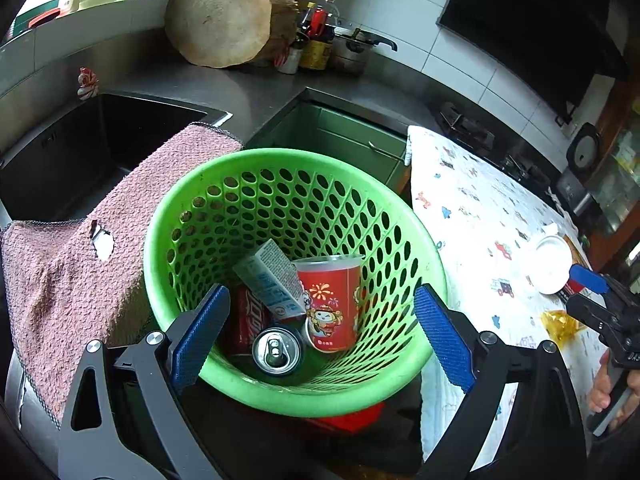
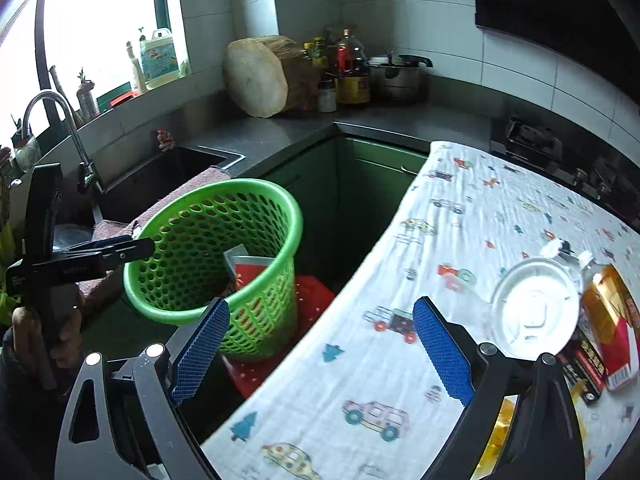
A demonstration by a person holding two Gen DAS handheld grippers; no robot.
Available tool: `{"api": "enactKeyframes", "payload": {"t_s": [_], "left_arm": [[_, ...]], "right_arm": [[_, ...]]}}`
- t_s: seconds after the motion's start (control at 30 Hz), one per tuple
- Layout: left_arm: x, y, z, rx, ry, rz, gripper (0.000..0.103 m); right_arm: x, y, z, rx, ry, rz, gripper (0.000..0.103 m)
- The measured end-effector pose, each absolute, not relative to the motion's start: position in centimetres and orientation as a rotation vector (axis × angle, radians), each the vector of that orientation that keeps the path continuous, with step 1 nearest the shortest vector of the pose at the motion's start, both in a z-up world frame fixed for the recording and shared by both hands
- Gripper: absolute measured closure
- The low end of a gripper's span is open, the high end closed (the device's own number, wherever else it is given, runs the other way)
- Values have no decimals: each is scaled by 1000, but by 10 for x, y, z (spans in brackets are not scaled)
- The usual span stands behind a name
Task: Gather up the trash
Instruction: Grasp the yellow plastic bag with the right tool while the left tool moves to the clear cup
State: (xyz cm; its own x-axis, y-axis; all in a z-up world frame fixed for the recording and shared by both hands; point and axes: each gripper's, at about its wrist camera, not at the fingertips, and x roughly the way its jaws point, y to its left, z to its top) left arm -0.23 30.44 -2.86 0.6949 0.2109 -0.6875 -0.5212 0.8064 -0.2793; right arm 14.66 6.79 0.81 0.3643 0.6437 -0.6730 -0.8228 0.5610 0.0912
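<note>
As seen from left wrist cam: left gripper hangs over green basket, jaws spread wide, nothing between the pads, blue pads either side of the basket's near rim.
- Basket contents: red paper cup lying tilted; white/blue carton leaning on it; red can partly under carton; silver can top nearest the cam, touching the cup's base.
- Pink towel draped over sink edge, just left of basket.
- Printed cloth covers counter on the right. White lid on it near right edge; yellow wrapper just below lid.
- Right gripper enters at far right, next to lid; a hand on its handle.

From right wrist cam:
- Right gripper released, jaws wide, empty; pads straddle the cloth's edge.
- Lid just right of right pad, on cloth. Beside it: bottle w/ yellow-red label, lying down; dark packet below lid.
- Basket left of centre, on red stool, apart from cloth.
- Left gripper at basket's left rim, hand on its handle.
- Rear counter: chopping block, bottles, pot. Faucet over sink, left.
</note>
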Motion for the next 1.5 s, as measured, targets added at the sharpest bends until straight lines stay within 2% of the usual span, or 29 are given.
{"api": "enactKeyframes", "payload": {"t_s": [0.37,0.7,0.83,1.03,1.23,1.5], "left_arm": [[41,262,-24,-430,716,333,10],[80,227,-23,-390,750,258,10],[99,209,-21,-360,760,212,9],[131,174,-22,-311,779,112,7],[157,137,-27,-254,776,7,7],[193,115,-34,-152,773,-169,5]], "right_arm": [[219,-61,-16,-150,840,700,12],[236,-80,-55,2,995,731,13],[235,-80,-59,55,1018,774,25],[232,-86,-57,95,1020,812,36],[225,-97,-51,111,995,829,41],[210,-122,-39,108,959,823,41]]}}
